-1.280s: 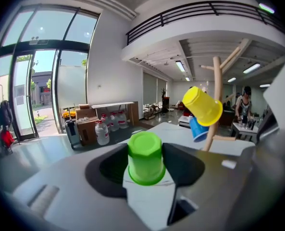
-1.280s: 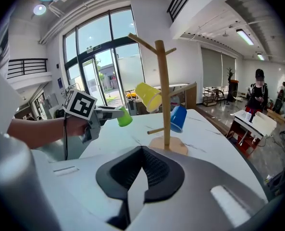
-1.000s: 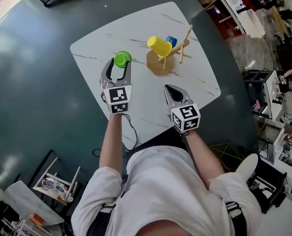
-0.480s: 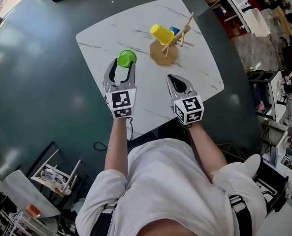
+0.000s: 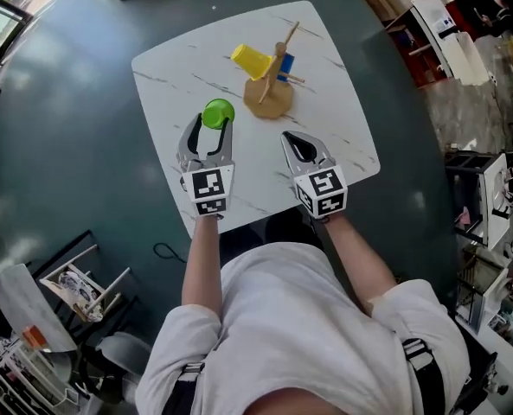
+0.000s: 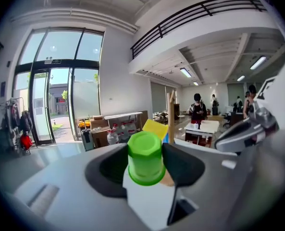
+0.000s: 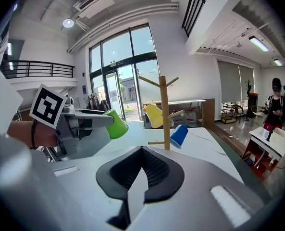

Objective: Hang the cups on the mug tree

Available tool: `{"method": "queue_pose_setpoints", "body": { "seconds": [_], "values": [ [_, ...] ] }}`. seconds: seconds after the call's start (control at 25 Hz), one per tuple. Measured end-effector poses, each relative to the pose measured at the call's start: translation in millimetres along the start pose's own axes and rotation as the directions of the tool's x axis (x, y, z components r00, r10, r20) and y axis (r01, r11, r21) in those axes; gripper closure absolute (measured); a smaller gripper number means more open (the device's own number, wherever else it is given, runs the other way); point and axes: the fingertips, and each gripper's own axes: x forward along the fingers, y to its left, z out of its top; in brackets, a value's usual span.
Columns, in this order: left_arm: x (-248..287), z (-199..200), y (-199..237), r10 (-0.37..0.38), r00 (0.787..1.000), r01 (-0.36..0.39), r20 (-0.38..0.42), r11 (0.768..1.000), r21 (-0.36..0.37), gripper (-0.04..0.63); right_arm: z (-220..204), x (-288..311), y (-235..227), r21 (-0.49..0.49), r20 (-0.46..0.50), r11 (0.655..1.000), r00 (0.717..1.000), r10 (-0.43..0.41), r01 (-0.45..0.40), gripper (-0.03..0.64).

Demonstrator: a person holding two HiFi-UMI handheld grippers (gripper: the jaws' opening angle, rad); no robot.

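1. The right claw [image 5: 294, 140] is staying clenched and empty. It is drifting forward level with the left one over the near part of the tabletop [image 5: 165, 72].
2. The left claw [image 6: 144, 165] is grasping the green cup [image 6: 145, 157]. Its jaws are standing wide and pressing on the cup's sides right at their tips.
3. Over the last second this claw has been carrying the cup closer to the mug tree [image 5: 269, 89], and the gap ahead of its tips is shrinking. The third cup is therefore probably still on its way, not yet hung.
4. The cup's long axis is standing roughly upright between the jaws. Its closed bottom is pointing up and its mouth down toward the tabletop, so it will likely need tipping toward a free peg.
5. Beyond the left claw's tips and to their right, the tree is already carrying the yellow cup [image 5: 250, 60] and the blue cup [image 5: 286, 64].
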Motion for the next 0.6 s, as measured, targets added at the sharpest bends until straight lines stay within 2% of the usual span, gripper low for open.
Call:
{"method": "queue_pose_setpoints", "body": {
  "seconds": [0.32,0.6],
  "values": [
    [-6,20,-47,0.075,0.997,-0.072,0.029,0.994,-0.078,0.373,14,-32,-36,-0.055,0.051,0.997,0.997,0.055,-0.052,0.618],
    [0,42,-82,0.082,0.995,-0.082,0.055,0.997,-0.01,0.373,21,-48,-57,-0.056,0.087,0.996,0.994,0.07,-0.066,0.618]
  ]
}}
